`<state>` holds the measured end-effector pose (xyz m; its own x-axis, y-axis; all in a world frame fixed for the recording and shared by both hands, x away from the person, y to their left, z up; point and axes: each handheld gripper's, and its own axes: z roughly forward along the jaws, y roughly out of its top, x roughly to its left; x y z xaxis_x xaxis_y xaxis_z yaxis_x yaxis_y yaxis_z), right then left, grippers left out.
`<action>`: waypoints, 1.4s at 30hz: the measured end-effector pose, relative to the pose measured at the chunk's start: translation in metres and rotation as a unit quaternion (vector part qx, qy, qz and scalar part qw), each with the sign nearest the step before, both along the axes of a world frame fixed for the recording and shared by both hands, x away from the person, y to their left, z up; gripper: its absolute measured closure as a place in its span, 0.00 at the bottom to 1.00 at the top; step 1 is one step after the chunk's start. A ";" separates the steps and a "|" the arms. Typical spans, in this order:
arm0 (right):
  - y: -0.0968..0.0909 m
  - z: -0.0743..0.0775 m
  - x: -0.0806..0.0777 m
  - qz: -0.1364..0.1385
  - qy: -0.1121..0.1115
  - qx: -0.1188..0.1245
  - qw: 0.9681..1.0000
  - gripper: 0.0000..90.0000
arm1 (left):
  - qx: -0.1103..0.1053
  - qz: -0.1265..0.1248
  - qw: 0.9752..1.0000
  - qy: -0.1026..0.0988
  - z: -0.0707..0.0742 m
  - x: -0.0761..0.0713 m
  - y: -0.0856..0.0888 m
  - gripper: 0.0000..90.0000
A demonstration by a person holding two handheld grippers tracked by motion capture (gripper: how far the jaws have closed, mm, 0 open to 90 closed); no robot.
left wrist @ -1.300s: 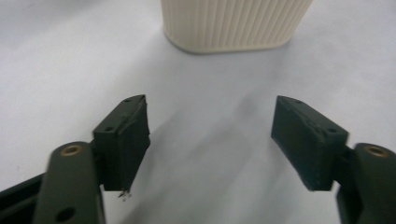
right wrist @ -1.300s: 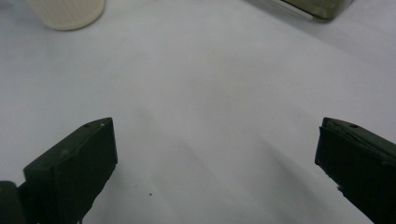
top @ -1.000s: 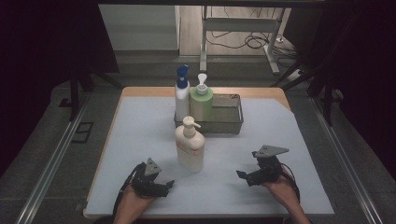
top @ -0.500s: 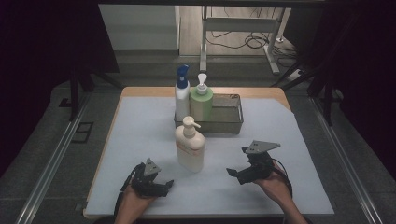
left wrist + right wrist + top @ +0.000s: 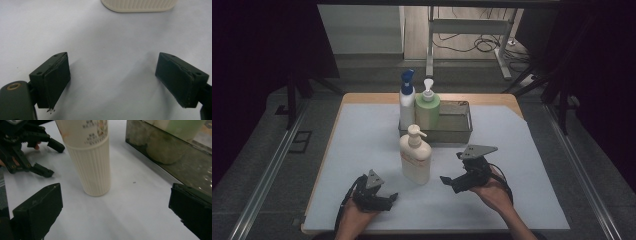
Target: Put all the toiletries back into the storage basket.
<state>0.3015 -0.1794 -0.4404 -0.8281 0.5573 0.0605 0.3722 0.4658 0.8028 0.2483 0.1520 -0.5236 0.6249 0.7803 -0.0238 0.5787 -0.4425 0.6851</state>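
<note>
Tongs (image 5: 447,181) gape; tray (image 5: 462,131) (two bottles).

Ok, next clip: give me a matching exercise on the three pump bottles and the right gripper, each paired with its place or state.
Things:
1. cream bottle
2. green bottle
3. blue-capped bottle
4. right gripper

Places or states:
A. stands in the metal tray, white pump on top
B. jaws open, aimed at the bottle on the mat
C. stands alone on the white mat, in front of the tray
D. at the tray's left end, tallest of the three

Pairs: 1-C, 2-A, 3-D, 4-B
</note>
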 end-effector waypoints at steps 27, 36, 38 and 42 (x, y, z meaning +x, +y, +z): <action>0.062 0.013 0.013 0.016 -0.006 -0.007 1.000 0.05 | -0.001 0.000 1.000 0.000 0.000 0.000 0.000 0.14; 0.078 0.014 0.019 0.010 -0.013 -0.006 1.000 0.14 | 0.000 0.000 1.000 0.000 0.000 0.000 0.000 0.14; 0.081 0.014 0.021 0.008 -0.010 -0.002 1.000 0.15 | 0.000 0.000 1.000 0.000 0.000 0.000 0.000 0.14; 0.088 0.013 0.023 0.007 -0.011 -0.001 1.000 0.17 | 0.000 0.000 1.000 0.000 0.000 0.000 0.000 0.14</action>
